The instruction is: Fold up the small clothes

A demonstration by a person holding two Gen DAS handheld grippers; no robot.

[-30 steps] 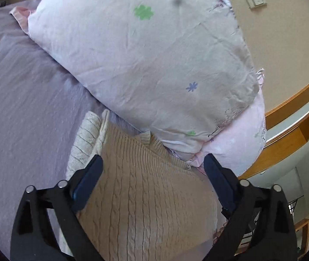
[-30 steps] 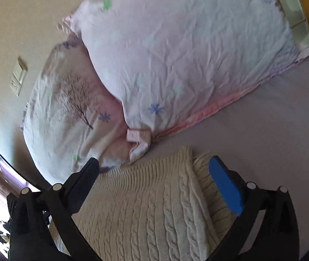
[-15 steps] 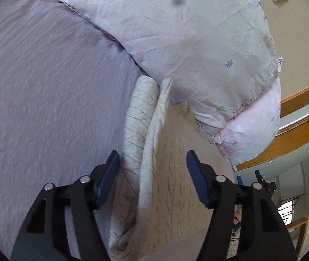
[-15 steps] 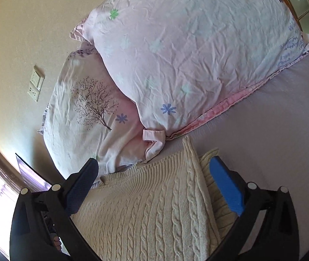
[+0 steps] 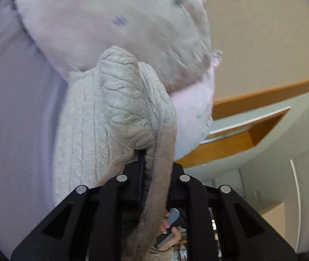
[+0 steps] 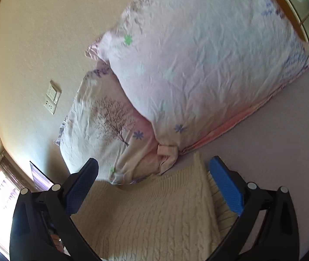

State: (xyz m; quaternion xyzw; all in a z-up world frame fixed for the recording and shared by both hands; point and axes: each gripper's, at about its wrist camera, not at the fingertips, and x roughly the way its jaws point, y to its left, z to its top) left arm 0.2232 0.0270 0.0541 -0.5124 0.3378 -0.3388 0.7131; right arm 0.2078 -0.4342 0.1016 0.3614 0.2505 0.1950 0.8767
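A cream cable-knit sweater (image 5: 111, 113) lies on the lilac bed sheet (image 5: 13, 108), close against the pillows. My left gripper (image 5: 152, 163) is shut on an edge of the sweater, and the knit bunches up and hangs between its fingers. In the right wrist view the same sweater (image 6: 154, 213) lies flat under my right gripper (image 6: 154, 187), which is open with its blue pads on either side of the cloth, a little above it.
Two pink floral pillows (image 6: 198, 65) are stacked against the beige wall at the head of the bed. A wall switch (image 6: 52, 97) is on the wall. A wooden shelf (image 5: 241, 134) stands beside the bed. Lilac sheet (image 6: 284, 141) spreads right of the sweater.
My left gripper has closed on the sweater's edge and lifted it so the knit bunches. My right gripper has stayed open and pulled back slightly over the sweater.
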